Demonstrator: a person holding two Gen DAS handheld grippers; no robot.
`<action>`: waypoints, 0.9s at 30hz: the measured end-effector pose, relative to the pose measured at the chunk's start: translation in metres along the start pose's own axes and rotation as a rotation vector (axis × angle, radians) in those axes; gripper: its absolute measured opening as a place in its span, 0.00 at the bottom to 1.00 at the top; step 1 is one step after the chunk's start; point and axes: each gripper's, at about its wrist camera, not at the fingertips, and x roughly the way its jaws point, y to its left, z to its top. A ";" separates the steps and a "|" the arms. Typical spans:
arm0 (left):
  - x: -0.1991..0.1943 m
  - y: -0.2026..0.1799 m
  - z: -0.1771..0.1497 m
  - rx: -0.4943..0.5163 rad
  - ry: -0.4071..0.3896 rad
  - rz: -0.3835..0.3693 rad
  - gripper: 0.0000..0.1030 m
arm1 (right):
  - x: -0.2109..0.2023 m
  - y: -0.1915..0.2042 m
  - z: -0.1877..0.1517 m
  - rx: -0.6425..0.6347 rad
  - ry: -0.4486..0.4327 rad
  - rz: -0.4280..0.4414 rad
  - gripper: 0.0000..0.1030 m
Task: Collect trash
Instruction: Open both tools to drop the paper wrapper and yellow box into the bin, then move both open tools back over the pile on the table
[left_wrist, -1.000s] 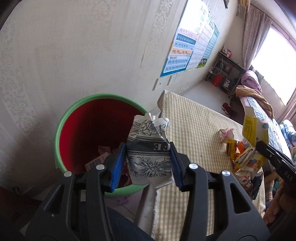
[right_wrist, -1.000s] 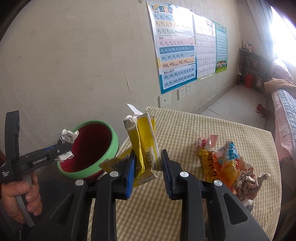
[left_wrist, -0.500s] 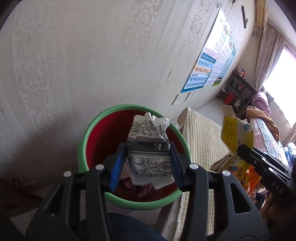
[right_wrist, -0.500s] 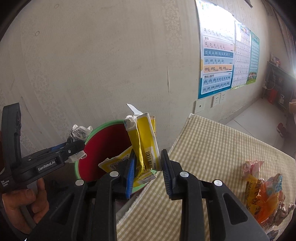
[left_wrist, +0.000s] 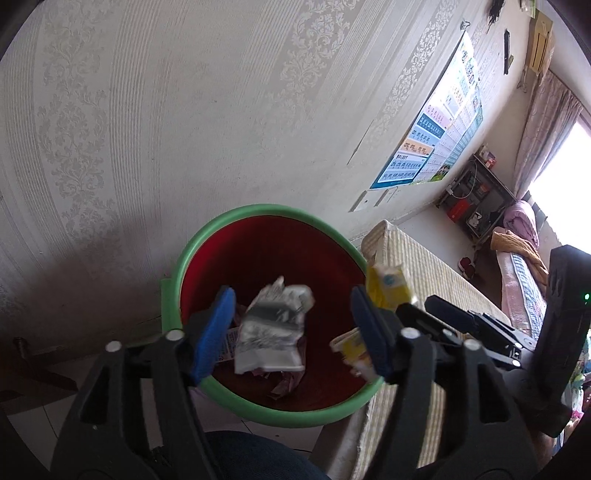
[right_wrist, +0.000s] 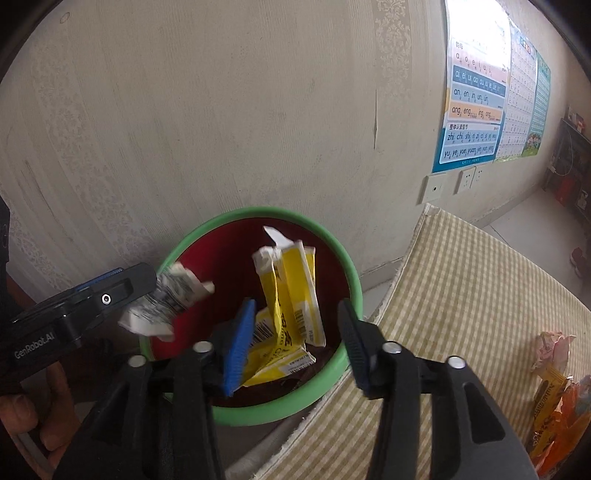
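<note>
A green-rimmed bin with a red inside stands on the floor against the wall, with older scraps at its bottom. My left gripper hovers over it, jaws opening. A crumpled grey-and-white wrapper drops, blurred, between the pads, touching neither. Over the same bin my right gripper also has its jaws opening, and a flattened yellow carton slips down loose between them. Each view shows the other gripper at its side: left gripper, right gripper.
A table with a yellow checked cloth adjoins the bin on the right. Several bright snack wrappers lie at its right edge. The papered wall with posters and sockets rises close behind the bin. A person's hand holds the left gripper.
Both grippers moved from the table side to above the bin. Their jaws have spread, and the wrapper and the yellow carton have come free and are falling.
</note>
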 end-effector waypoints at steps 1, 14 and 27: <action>-0.002 0.001 0.000 -0.007 -0.010 0.002 0.79 | 0.001 -0.001 -0.001 0.005 0.003 0.002 0.65; -0.008 -0.020 -0.005 0.044 -0.014 0.014 0.95 | -0.040 -0.031 -0.028 0.064 -0.011 -0.044 0.89; -0.007 -0.093 -0.036 0.152 0.034 -0.093 0.95 | -0.124 -0.091 -0.086 0.176 -0.032 -0.138 0.92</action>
